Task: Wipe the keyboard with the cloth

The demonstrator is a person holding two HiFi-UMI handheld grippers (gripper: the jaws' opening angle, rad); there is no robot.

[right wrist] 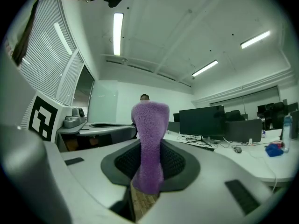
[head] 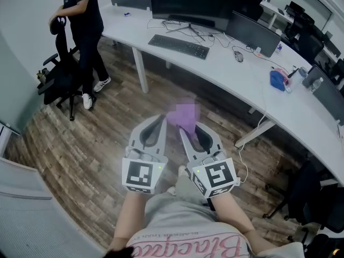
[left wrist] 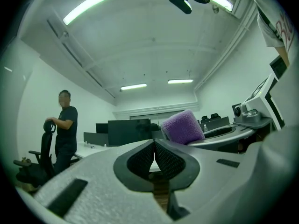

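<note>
Two grippers are held side by side over open wood floor, near of the desk and well apart from its curved edge. Left gripper: jaws together, empty. Right gripper: jaws clamped on one purple cloth, which stands up between them. One keyboard lies far on the desk, left of one mouse. One person and one chair are far left.

A curved table runs across the far side of the floor. On it, a keyboard lies before a monitor, with a mouse to the right. At far left, a person stands beside a chair. Nearer, well apart from the table, the left hand-held gripper and right hand-held gripper sit side by side over the floor. A cloth sits between the right one's jaws.
</note>
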